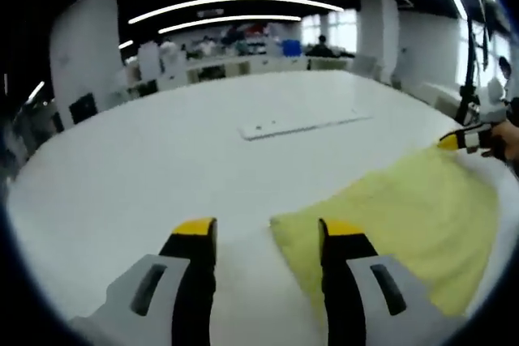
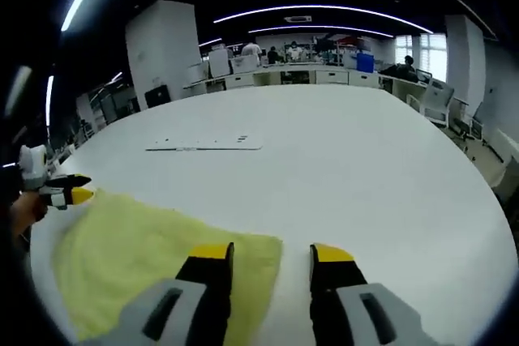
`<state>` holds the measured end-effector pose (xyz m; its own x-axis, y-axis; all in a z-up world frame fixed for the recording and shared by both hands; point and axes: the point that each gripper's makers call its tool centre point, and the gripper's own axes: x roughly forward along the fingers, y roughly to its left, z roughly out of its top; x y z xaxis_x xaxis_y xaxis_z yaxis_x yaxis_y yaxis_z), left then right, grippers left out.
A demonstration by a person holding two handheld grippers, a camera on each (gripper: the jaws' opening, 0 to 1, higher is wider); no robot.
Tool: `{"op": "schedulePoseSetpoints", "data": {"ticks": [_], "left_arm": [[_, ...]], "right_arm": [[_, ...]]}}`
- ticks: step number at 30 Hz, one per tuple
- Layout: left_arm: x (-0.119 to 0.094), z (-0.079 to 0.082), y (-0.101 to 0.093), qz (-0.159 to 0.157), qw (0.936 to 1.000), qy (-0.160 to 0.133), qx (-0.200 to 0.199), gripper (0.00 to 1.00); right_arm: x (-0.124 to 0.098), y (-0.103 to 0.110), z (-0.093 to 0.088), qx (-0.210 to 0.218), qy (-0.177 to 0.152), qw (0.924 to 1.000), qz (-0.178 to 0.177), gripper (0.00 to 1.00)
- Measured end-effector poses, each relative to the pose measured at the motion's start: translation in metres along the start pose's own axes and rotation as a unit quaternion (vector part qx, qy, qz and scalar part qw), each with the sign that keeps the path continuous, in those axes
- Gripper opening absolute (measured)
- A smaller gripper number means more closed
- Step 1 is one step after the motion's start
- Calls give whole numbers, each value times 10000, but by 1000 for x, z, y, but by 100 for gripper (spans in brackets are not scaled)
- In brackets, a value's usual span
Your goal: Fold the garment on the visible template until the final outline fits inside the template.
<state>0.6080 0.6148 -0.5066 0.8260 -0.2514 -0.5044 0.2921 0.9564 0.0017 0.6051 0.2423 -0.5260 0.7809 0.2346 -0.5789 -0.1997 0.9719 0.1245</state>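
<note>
A pale yellow garment [image 1: 405,216] lies flat on the white table [image 1: 162,160]. My left gripper [image 1: 268,232] is open at the garment's near corner, its right-hand finger over the cloth and its left-hand finger over bare table. The right gripper [image 1: 462,140], held by a hand, comes in at the garment's far corner. In the right gripper view the garment [image 2: 138,265] spreads to the lower left. My right gripper [image 2: 272,255] is open over its corner, one finger above the cloth. The left gripper [image 2: 69,194] sits at the cloth's far left edge.
A thin flat white strip [image 1: 300,125] lies on the table beyond the garment, also seen as the strip [image 2: 203,146] in the right gripper view. The table [image 2: 365,168] is wide and bare to the right. Desks, chairs and people stand far behind.
</note>
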Motion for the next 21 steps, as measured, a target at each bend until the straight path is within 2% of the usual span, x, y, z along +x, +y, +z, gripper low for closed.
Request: {"op": "schedulePoseSetpoints", "data": {"ticks": [4, 11, 17, 21], "left_arm": [[-10, 4, -2, -58, 9998, -53, -183, 60], [-32, 8, -8, -272, 9994, -120, -179, 74], [-52, 7, -16, -504, 9986, -171, 77, 80], [-66, 2, -23, -693, 9970, -182, 282, 82]], "right_arm": [[-6, 8, 2, 115, 26, 9997, 234, 48], [-27, 22, -1, 5, 206, 9981, 578, 65], [-50, 37, -8, -114, 375, 9952, 893, 75], [-65, 42, -14, -167, 439, 9937, 1020, 77]]}}
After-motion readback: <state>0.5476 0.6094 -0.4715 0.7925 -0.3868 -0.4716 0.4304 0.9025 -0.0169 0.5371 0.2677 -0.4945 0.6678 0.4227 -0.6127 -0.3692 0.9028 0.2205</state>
